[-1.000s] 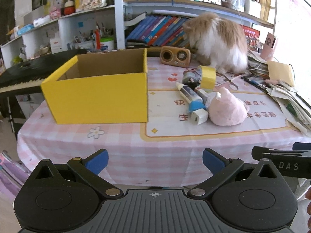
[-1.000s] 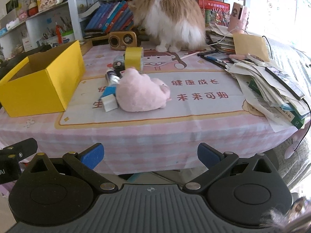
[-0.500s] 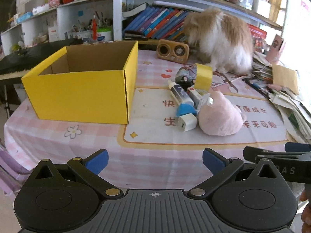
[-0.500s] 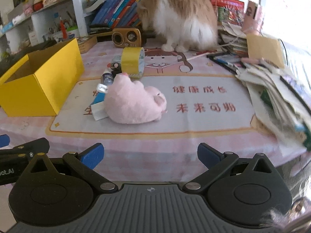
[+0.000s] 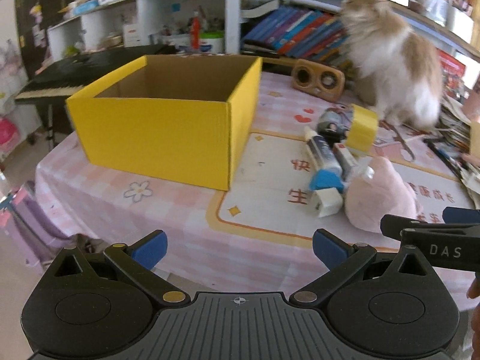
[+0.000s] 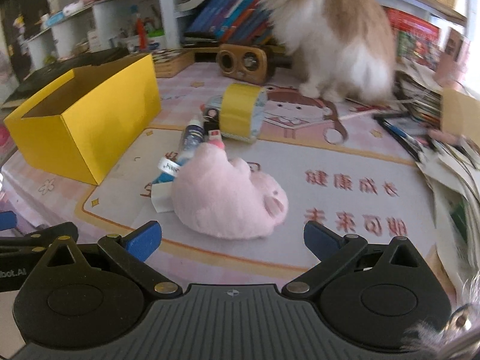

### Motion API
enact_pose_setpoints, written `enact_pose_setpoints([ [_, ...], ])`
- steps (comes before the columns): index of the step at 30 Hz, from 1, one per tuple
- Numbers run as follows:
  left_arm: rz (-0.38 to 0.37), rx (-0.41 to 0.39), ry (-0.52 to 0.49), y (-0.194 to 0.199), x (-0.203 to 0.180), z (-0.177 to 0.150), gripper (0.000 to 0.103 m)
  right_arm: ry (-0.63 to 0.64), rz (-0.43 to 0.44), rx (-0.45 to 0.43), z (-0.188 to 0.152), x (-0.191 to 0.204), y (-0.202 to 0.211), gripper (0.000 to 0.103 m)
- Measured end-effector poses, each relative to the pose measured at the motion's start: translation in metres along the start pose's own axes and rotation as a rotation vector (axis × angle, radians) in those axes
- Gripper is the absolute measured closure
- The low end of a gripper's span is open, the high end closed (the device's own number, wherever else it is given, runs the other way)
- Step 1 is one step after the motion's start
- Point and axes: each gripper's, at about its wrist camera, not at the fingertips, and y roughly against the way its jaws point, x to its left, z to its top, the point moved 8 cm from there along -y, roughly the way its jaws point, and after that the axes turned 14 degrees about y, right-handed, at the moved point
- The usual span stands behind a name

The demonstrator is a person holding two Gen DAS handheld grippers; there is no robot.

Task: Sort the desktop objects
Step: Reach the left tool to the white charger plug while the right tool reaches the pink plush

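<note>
An open yellow cardboard box (image 5: 162, 132) (image 6: 81, 126) stands on the left of the pink-clothed table; its visible inside looks empty. To its right lies a cluster: a pink plush pig (image 6: 228, 201) (image 5: 381, 198), a blue-capped tube (image 5: 324, 162) (image 6: 189, 138), a small white block (image 5: 328, 205), a yellow tape roll (image 6: 240, 112) (image 5: 361, 132) and a toy car (image 5: 330, 120). My left gripper (image 5: 240, 244) is open and empty over the table's near edge. My right gripper (image 6: 232, 235) is open and empty just in front of the pig.
A fluffy orange-and-white cat (image 6: 333, 33) (image 5: 393, 60) sits at the back of the table beside a wooden speaker (image 6: 243, 61). Piled papers and pens (image 6: 444, 150) cover the right side. Bookshelves stand behind, a black keyboard (image 5: 60, 78) at left.
Both grippers have moved forward toward the table, so the box and the cluster look larger. The cat has shifted and turned its head. Both grippers stay open.
</note>
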Motion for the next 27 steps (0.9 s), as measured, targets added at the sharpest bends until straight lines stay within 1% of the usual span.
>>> enact_pose_setpoints([
  [3, 0.034, -0.004, 0.022, -0.001, 0.002, 0.001, 0.0, 0.066, 0.019, 0.005, 0.007, 0.002, -0.015, 0.001],
  [8, 0.079, -0.02, 0.047, 0.002, 0.005, 0.003, 0.0, 0.167, 0.023, 0.02, 0.015, 0.002, -0.042, 0.001],
  [10, 0.098, -0.026, 0.056, 0.003, 0.006, 0.003, 0.0, 0.201, 0.038, 0.034, 0.016, 0.003, -0.052, 0.001],
  [13, 0.114, -0.029, 0.066, 0.003, 0.007, 0.003, 0.0, 0.253, 0.033, 0.044, 0.013, 0.002, -0.062, 0.002],
  [15, 0.117, -0.026, 0.067, 0.001, 0.004, 0.003, 0.0, 0.27, 0.044, 0.04, 0.011, 0.001, -0.065, 0.004],
  [16, 0.114, -0.025, 0.064, 0.001, 0.003, 0.003, 0.0, 0.274, 0.046, 0.03, 0.011, 0.0, -0.064, 0.006],
  [18, 0.1, -0.022, 0.056, -0.002, -0.004, 0.003, 0.0, 0.278, 0.045, 0.019, 0.012, -0.003, -0.062, 0.012],
  [19, 0.091, -0.019, 0.048, -0.003, -0.008, 0.003, 0.0, 0.276, 0.045, 0.014, 0.012, -0.005, -0.06, 0.014],
  [21, 0.075, -0.011, 0.027, -0.008, -0.018, 0.003, 0.0, 0.255, 0.036, 0.009, 0.012, -0.014, -0.055, 0.019],
  [24, 0.037, 0.012, 0.013, -0.016, -0.033, 0.002, 0.0, 0.2, 0.006, -0.014, 0.015, -0.033, -0.042, 0.02],
  [27, -0.048, 0.052, 0.019, -0.025, -0.05, 0.0, 0.0, 0.123, -0.021, -0.034, 0.015, -0.055, -0.028, 0.019],
])
